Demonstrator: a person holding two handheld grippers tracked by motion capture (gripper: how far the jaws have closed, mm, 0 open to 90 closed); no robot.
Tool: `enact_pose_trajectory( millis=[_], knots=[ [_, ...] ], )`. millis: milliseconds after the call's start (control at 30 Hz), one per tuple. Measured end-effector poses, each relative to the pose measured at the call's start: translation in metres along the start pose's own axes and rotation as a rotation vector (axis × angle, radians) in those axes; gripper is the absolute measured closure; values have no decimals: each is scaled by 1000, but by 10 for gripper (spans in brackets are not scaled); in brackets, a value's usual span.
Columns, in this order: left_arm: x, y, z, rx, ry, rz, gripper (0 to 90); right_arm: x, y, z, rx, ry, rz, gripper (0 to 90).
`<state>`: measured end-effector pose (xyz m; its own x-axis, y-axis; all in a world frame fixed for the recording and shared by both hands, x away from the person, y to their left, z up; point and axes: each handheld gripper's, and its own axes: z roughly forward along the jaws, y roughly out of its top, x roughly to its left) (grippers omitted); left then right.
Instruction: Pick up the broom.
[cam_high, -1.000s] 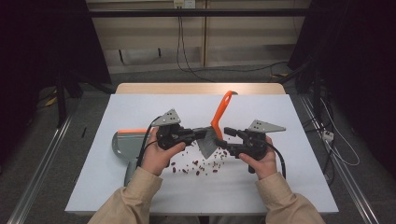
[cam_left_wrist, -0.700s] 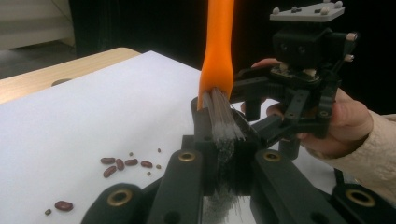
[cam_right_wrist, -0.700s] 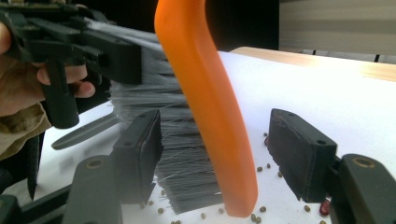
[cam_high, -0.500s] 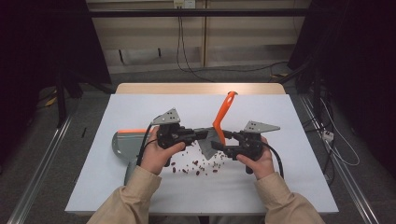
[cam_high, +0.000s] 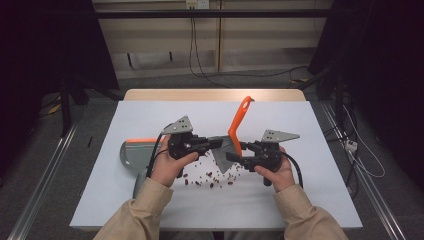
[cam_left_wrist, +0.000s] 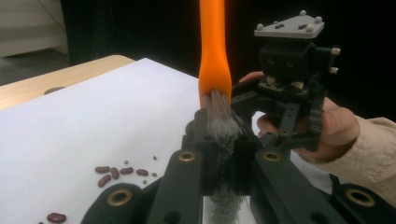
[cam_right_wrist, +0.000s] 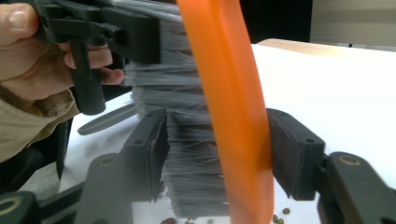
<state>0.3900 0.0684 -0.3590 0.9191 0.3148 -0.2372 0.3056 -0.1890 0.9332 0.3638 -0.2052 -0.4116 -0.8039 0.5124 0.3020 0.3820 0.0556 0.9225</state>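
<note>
From above, both grippers meet mid-table over a brush, its orange handle sticking up and away, beans scattered on the white sheet below, dustpan off to the left. Left gripper view: left gripper is clamped tight on the grey bristles. Right gripper view: right gripper has just been closing, jaws roughly half open around handle and bristles, right pad touching the handle

Brush above beans, dustpan leftward
</note>
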Motion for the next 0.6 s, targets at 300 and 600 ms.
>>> enact_pose_trajectory(
  millis=[300, 600],
  knots=[
    [1, 0, -3, -12, 36, 34, 854, 3, 3, -7, 11, 50, -1, 566],
    [0, 0, -3, -20, 49, 71, 838, 0, 5, -15, -16, 79, 65, 696]
  ],
)
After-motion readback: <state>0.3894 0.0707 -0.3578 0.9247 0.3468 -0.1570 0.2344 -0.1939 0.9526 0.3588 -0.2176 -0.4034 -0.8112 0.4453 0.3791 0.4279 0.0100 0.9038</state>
